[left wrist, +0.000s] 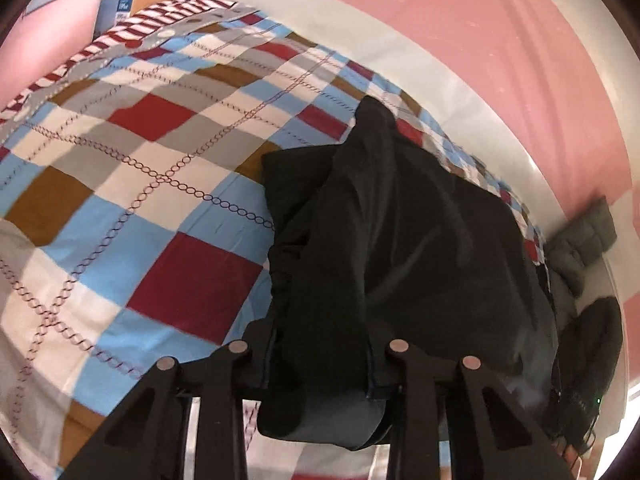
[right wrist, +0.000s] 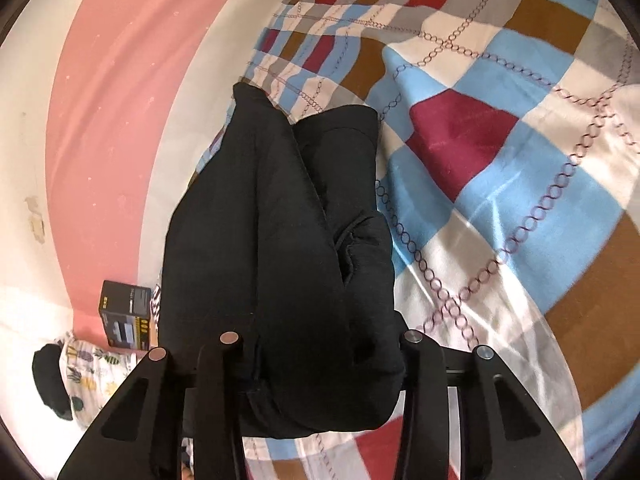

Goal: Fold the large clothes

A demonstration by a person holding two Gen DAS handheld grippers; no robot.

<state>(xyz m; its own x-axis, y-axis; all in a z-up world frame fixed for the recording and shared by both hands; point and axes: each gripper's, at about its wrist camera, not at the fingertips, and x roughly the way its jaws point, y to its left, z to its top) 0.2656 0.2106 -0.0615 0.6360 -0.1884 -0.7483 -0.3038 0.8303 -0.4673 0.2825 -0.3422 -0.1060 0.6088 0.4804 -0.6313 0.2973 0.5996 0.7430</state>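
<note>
Garment [left wrist: 400, 240], black, part-folded, draped from both tongs down onto a checked bedspread [left wrist: 160, 208] near the bed's edge beside a pink wall [left wrist: 460, 20]. Left tongs [left wrist: 320, 364] closed on a bunched hem or edge of the cloth, which fills the gap between the jaws; right tongs [right wrist: 320, 360] likewise closed on a thick wad of the same garment [right wrist: 272, 220]. The far end rests on the bedspread [right wrist: 500, 168], layers already doubled over. Fabric appears soft, limp and matt, of moderate weight: it should sag between the two grips and slide little on the bedspread. Judged best held at two corners of one edge, well apart, so that the span stays taut and the fold line straight; a grip on bunched layers risks dragging hidden plies. A box [right wrist: 126, 316] and a patterned cloth [right wrist: 96, 364] lie near the wall.
</note>
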